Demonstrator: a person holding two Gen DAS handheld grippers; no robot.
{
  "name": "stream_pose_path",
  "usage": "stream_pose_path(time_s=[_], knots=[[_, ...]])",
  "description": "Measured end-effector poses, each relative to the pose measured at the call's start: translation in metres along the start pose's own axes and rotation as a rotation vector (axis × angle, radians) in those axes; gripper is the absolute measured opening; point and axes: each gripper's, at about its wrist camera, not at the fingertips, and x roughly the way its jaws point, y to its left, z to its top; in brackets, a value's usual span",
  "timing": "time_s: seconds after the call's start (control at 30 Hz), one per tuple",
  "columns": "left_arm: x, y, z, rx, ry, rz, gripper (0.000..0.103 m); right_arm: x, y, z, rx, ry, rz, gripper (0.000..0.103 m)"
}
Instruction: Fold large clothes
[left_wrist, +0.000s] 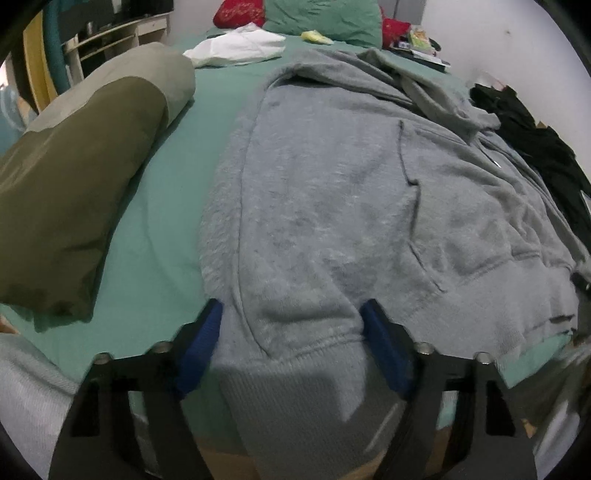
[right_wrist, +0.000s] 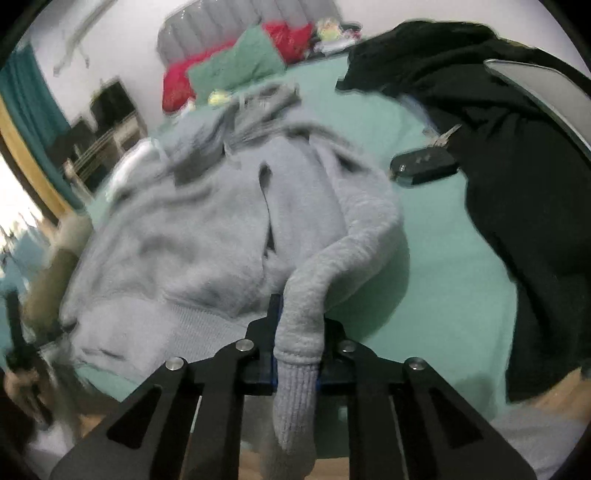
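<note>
A large grey hoodie (left_wrist: 332, 192) lies spread on the green bed sheet (left_wrist: 155, 236), its ribbed hem hanging over the near edge. My left gripper (left_wrist: 291, 325) straddles a bunched part of that hem. Its blue pads (left_wrist: 207, 339) stand wide apart on either side of the fabric, and I see no squeeze. In the right wrist view the hoodie (right_wrist: 192, 240) lies to the left, and one sleeve (right_wrist: 354, 236) curls toward me. My right gripper (right_wrist: 297, 332) is shut on the sleeve just above its ribbed cuff (right_wrist: 295, 398), which dangles below the fingers.
An olive and grey pillow (left_wrist: 85, 184) lies left of the hoodie, a white cloth (left_wrist: 236, 46) farther back. A black garment (right_wrist: 517, 192) covers the right side of the bed, a car key (right_wrist: 424, 166) beside it. Green and red pillows (right_wrist: 236, 70) sit at the head.
</note>
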Motion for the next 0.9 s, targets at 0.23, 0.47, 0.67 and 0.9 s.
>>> stream_pose_path(time_s=[0.23, 0.47, 0.67, 0.9], knots=[[-0.045, -0.002, -0.001, -0.028, -0.067, -0.137, 0.012, -0.03, 0.022, -0.009, 0.008, -0.05, 0.099, 0.012], [-0.13, 0.007, 0.009, -0.064, -0.172, -0.228, 0.01, -0.095, 0.02, -0.001, 0.049, -0.184, 0.148, 0.011], [-0.2, 0.003, 0.001, -0.022, -0.218, -0.277, 0.01, -0.16, 0.034, 0.001, 0.003, -0.276, 0.17, 0.011], [-0.261, 0.025, -0.006, -0.101, -0.223, -0.36, 0.01, -0.225, 0.039, -0.003, 0.012, -0.329, 0.223, 0.011]])
